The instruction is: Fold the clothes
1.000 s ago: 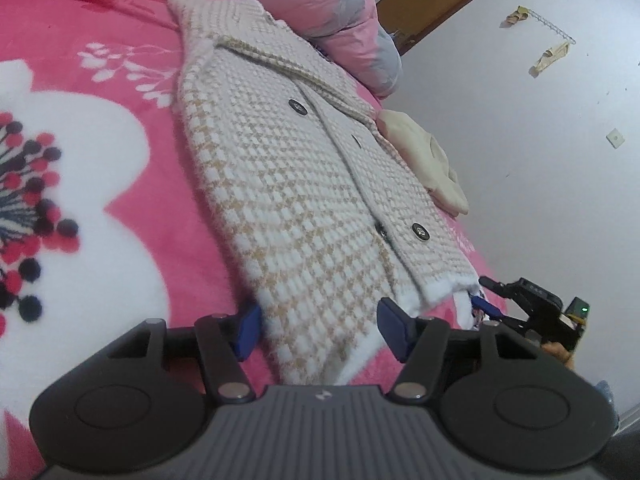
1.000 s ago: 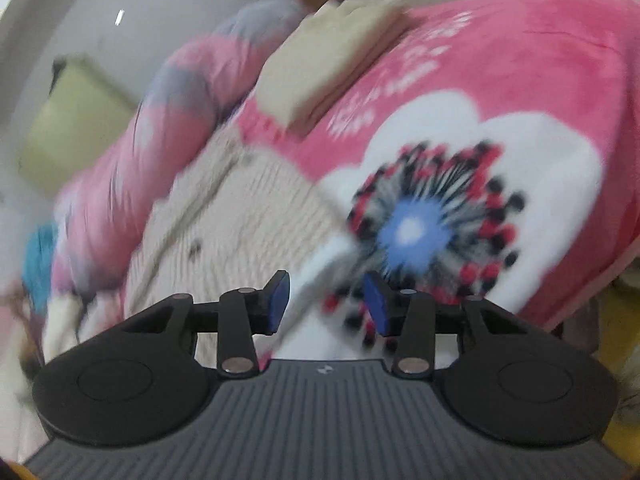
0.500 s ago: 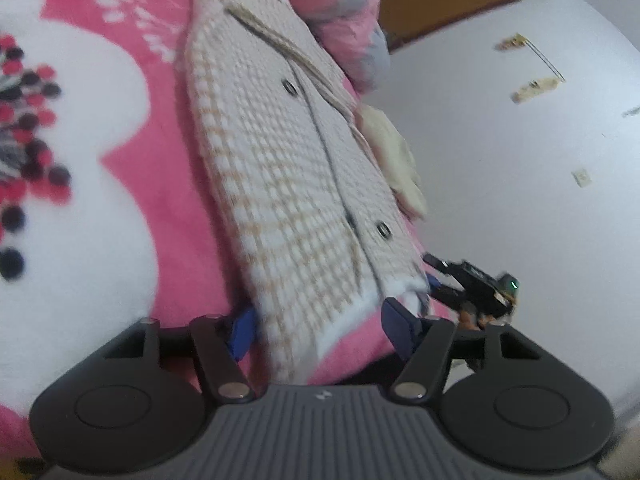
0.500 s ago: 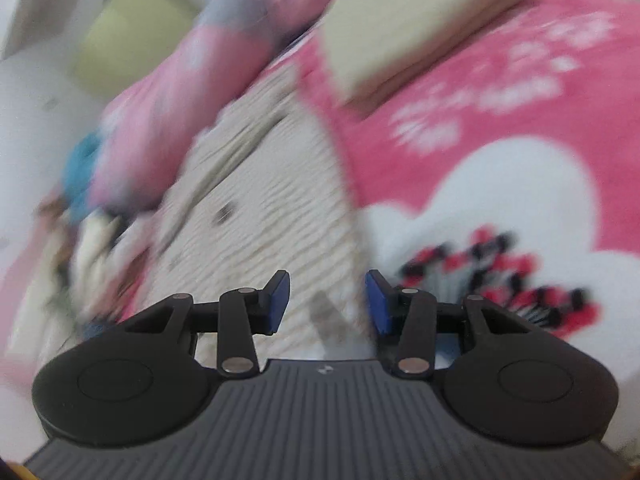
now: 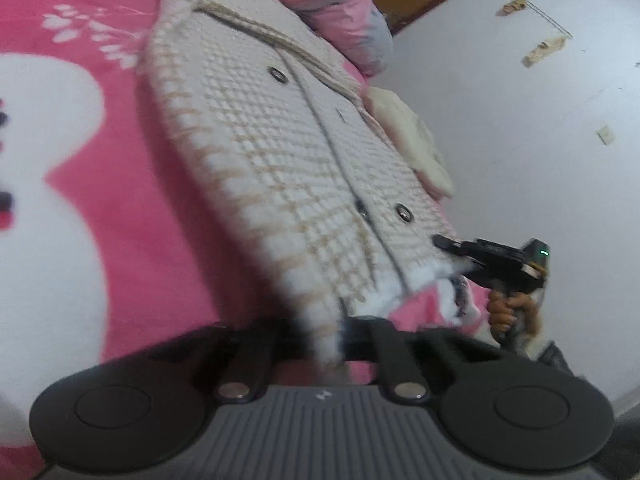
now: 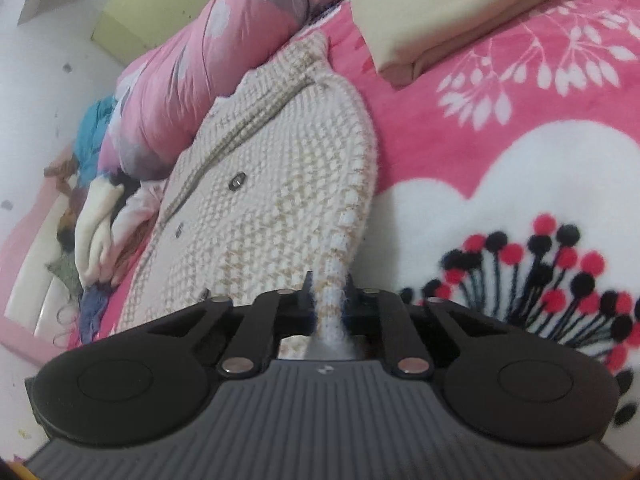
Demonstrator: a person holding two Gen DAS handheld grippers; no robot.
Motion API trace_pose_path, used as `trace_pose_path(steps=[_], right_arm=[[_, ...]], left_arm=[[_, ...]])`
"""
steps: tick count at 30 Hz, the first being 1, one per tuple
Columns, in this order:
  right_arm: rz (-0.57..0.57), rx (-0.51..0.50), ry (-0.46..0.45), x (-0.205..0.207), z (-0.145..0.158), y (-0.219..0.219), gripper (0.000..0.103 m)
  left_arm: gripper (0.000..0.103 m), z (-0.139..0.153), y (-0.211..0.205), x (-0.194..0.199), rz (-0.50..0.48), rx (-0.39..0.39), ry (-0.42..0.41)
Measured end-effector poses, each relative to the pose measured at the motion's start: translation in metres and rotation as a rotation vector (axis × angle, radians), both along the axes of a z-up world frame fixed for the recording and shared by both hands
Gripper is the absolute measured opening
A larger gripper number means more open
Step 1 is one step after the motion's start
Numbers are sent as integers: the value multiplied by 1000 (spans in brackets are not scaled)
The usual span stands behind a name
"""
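**Both grippers pinch the hem of a knit cardigan on the bed**

The cardigan [image 5: 280, 168] is a thick cream knit crossed by a tan check, with a white ribbed edge along its side and hem. Dark round buttons [image 5: 403, 213] sit beside the front opening, and a beige lapel [image 5: 280, 42] runs diagonally across its upper part. It lies flat, front up, on a pink plush blanket [image 5: 120, 184] printed with large white flowers and red and black dots, which covers the bed.

Its long axis runs from the near edge of the bed to the far side: the hem is nearest the cameras and the collar end points away, toward a rolled pink and grey quilt [image 6: 208, 68] at the far side. In the left wrist view the garment slants up and to the left as it recedes.

The left gripper [image 5: 326, 334] has just closed its fingers on the near left corner of the hem, the white edge bunched between them. The right gripper [image 6: 328, 304] has likewise just closed, and its fingers clamp a strip of the ribbed hem edge at the other corner. A folded cream cloth [image 6: 452, 16] lies on the blanket beyond the cardigan.
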State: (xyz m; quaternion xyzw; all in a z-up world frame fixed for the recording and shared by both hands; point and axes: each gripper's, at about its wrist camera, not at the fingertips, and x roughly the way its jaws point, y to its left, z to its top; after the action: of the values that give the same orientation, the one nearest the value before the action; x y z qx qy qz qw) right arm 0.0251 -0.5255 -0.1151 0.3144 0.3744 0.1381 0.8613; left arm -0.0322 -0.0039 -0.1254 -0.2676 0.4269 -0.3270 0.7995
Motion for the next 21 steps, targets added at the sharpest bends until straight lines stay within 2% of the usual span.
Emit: trace_pose_path(steps=[4,12,15,17,21], right_arm=[[-18,8,-55,-15,27,19,6],[-4,33,-107,-45,69,62,6],[-7,76,-109,-71,71,77,6],[-5,100,-110,-89,67,85,5],[-34,131,-63,-106,37,93,5]], left_arm=[[6,31,13,-11,-11,-21,-149],[6,62,67,-13,10,-97,-225],[6,67,101,-23,50,-102,-221],[6,63,118,-31,64,-74,-207],[6,39,120,-34,55,-47,-133]])
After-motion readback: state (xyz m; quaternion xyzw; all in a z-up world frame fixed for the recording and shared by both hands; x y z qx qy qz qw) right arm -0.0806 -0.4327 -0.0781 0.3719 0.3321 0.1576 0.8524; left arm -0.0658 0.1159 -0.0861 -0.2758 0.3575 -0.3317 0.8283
